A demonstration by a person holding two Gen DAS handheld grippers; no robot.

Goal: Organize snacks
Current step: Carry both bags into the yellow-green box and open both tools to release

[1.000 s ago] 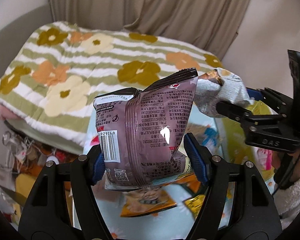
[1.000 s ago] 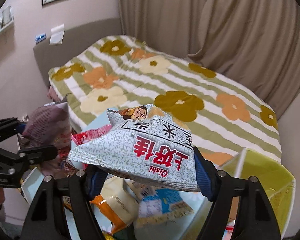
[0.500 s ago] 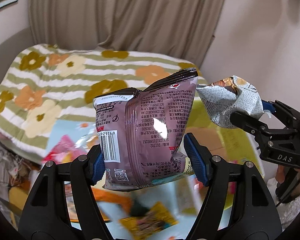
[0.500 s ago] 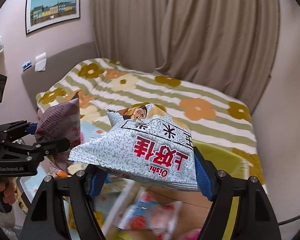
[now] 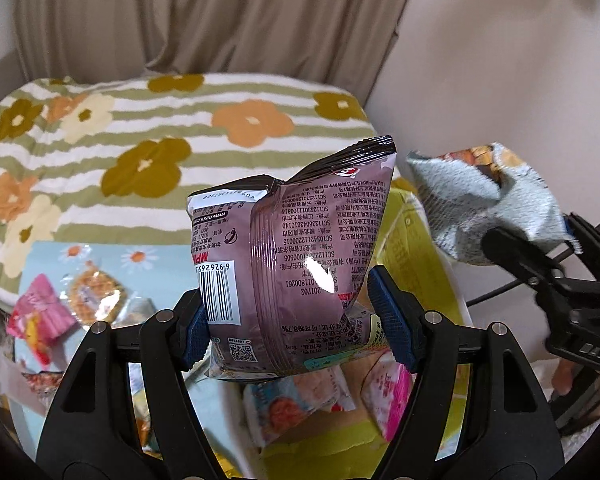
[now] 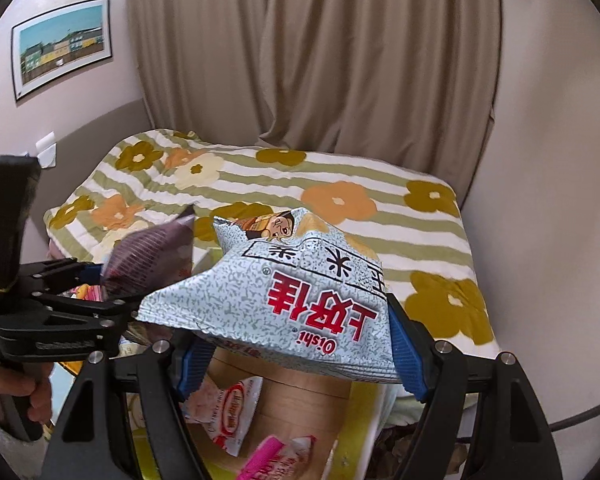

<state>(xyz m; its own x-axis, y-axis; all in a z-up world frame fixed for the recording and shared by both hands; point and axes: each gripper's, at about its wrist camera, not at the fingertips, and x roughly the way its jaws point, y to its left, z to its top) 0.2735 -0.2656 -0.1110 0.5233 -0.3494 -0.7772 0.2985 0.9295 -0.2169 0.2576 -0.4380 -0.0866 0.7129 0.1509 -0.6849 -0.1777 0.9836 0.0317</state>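
Both grippers have swung from the snack-strewn table to above the yellow-green box (image 6: 352,436). The left gripper (image 5: 300,312) pinches the purple bag (image 5: 296,264); the right gripper (image 6: 296,352) pinches the speckled bag (image 6: 300,304), positioned for release.

The purple bag (image 5: 296,280) carries an upside-down barcode numbered 6 926265 3…, the date code 201702, "8.7%", a QR code and "www.oishi.co…"; its fine Chinese print is too small to read. The grey bag (image 6: 300,300) shows "Oishi" and red "上好佳", inverted. The right gripper's (image 5: 580,332) body reads "DAS". A packet (image 6: 228,420) in the box has red lettering, unreadable.
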